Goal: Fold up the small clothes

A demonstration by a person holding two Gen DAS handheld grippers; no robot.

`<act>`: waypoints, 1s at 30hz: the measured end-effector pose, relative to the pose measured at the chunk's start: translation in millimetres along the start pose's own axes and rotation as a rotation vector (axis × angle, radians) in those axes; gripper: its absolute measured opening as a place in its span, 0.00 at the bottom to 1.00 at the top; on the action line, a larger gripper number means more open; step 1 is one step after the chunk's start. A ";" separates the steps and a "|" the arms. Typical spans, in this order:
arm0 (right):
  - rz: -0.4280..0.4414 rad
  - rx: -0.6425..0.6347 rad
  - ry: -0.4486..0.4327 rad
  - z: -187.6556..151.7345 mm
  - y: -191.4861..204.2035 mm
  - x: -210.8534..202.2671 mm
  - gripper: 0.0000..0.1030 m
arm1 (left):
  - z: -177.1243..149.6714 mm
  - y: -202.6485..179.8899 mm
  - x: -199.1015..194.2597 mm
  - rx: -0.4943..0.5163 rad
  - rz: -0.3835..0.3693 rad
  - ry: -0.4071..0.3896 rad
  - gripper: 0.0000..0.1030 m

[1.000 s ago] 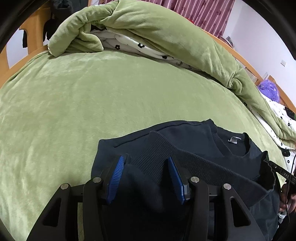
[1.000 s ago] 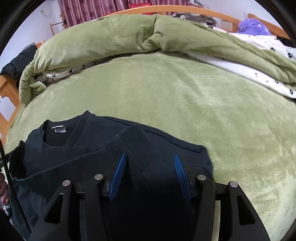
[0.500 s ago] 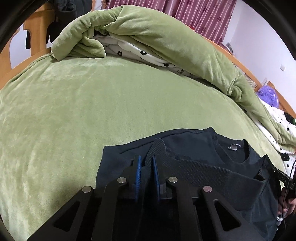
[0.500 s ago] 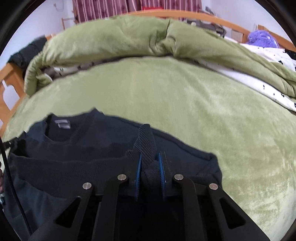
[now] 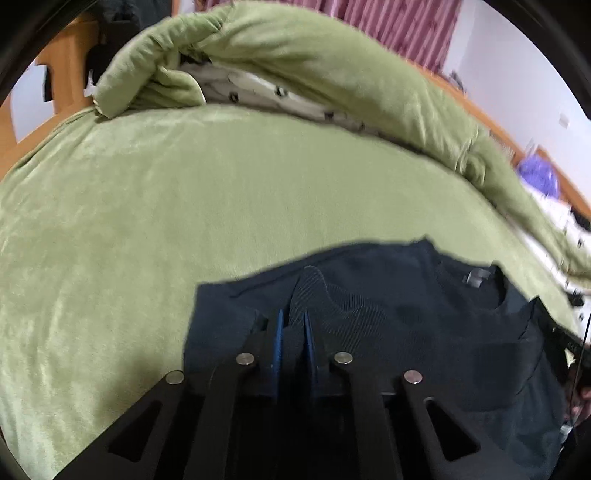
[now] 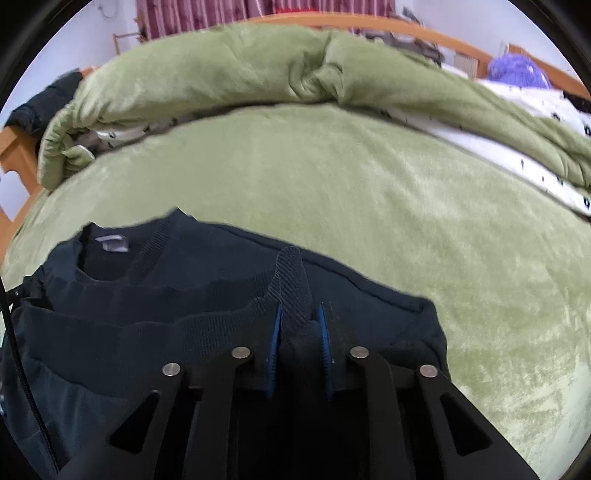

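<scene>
ahead of the dark navy ribbed sweater (image 5: 388, 321), which takes up the near ground, the flat green plush bed cover (image 5: 184, 206) lies bare and open to the far side, left and right. the far edge is blocked by a long rolled green quilt with white spotted lining (image 5: 295, 70), running across and down the right. beyond it stands an orange wooden bed rail (image 6: 424, 35), with a purple fluffy bundle (image 6: 517, 72) at the far right.
</scene>
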State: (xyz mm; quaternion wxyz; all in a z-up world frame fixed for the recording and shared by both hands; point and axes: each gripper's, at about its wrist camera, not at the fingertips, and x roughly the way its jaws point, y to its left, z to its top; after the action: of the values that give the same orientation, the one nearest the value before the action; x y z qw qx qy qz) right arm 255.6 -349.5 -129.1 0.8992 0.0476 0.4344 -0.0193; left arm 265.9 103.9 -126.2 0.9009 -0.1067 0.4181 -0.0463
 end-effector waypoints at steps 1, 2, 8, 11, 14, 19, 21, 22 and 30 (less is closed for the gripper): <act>0.002 0.001 -0.031 1.3 -0.5 -6.2 0.17 | 0.9 2.8 -6.1 -0.017 -0.011 -0.029 0.10; 0.012 0.017 -0.076 3.0 -2.7 -15.9 0.16 | 2.6 7.8 -14.0 -0.044 -0.031 -0.062 0.10; 0.026 0.080 -0.124 6.4 -11.4 -21.4 0.16 | 4.6 14.8 -12.1 -0.090 -0.015 -0.081 0.10; -0.039 0.094 -0.026 3.0 -11.5 4.6 0.16 | 0.4 11.6 1.3 -0.072 0.022 -0.043 0.10; -0.047 0.129 -0.001 1.5 -15.1 14.1 0.16 | -0.6 10.7 5.1 -0.064 0.036 -0.023 0.13; -0.083 0.112 -0.003 1.0 -12.5 14.5 0.17 | -0.8 5.4 3.6 -0.043 0.068 -0.018 0.18; -0.096 0.107 0.014 1.8 -11.9 16.5 0.22 | -1.8 2.0 2.0 -0.024 0.091 -0.014 0.19; -0.103 0.104 0.023 2.1 -11.7 16.7 0.23 | -2.7 1.0 0.7 -0.019 0.095 -0.013 0.19; -0.172 0.055 -0.050 3.7 10.5 -20.3 0.28 | -10.0 1.7 -19.0 0.004 0.102 -0.018 0.38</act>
State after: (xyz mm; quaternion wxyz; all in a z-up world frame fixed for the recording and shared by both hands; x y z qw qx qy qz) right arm 246.7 -339.6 -110.2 0.9031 0.0342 0.4137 -0.1097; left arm 246.0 107.2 -118.8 0.9061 -0.0839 0.4146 -0.0003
